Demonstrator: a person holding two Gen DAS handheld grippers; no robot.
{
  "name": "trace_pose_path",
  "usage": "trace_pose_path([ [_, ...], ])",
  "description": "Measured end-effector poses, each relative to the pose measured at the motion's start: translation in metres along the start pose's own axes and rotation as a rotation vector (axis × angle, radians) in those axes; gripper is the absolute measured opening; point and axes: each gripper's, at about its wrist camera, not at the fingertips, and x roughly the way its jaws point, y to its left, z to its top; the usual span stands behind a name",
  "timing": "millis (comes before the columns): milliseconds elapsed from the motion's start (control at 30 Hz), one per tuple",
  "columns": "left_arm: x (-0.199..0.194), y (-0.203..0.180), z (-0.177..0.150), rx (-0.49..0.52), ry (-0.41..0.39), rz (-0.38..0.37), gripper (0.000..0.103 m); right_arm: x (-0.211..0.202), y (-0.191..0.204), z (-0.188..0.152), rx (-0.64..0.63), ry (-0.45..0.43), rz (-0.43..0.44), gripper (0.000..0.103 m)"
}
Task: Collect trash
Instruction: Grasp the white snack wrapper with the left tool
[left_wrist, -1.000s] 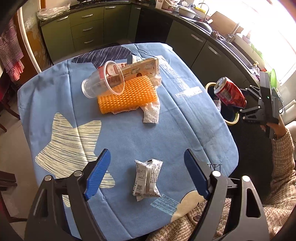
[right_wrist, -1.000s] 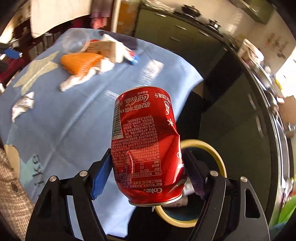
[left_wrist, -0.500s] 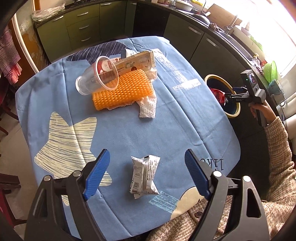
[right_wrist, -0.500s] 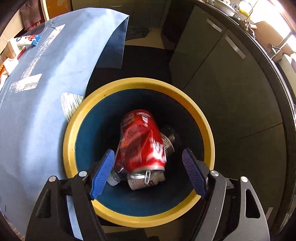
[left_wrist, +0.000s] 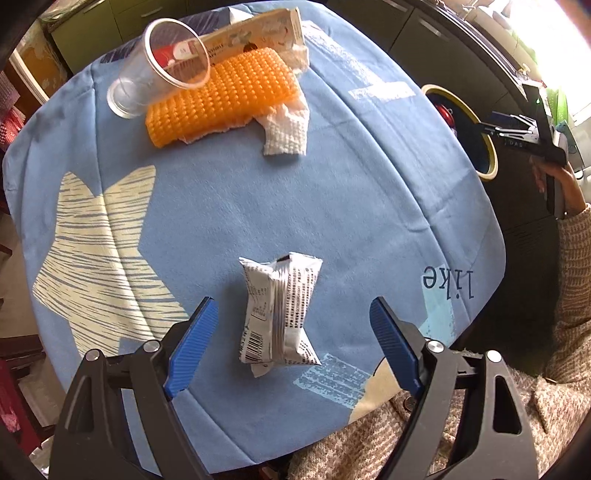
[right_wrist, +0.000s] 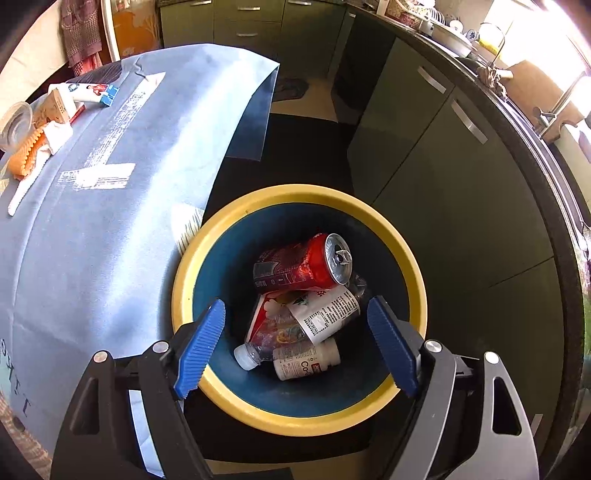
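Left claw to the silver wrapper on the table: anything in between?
Nothing visible. The crumpled silver snack wrapper lies alone on the blue tablecloth, between the open left claw's blue pads. The other trash lies at the cloth's far end.

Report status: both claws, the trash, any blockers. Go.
Left claw open, straddling the silver wrapper, not gripping. Right claw empty above the bin, jaws opening; red can inside. No blockers.
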Motion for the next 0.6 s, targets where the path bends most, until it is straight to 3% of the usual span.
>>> trace_pose_path([
  [200,0.024,0.001,0.0,-0.012,0.059,0.01,0.077,-0.011,0.013,-0.001,-0.029,-0.016,0.019,0.079],
  [600,0.041,0.0,0.0,-0.012,0.091,0.054,0.042,-0.022,0.035,-0.002,-0.075,-0.04,0.043,0.079],
])
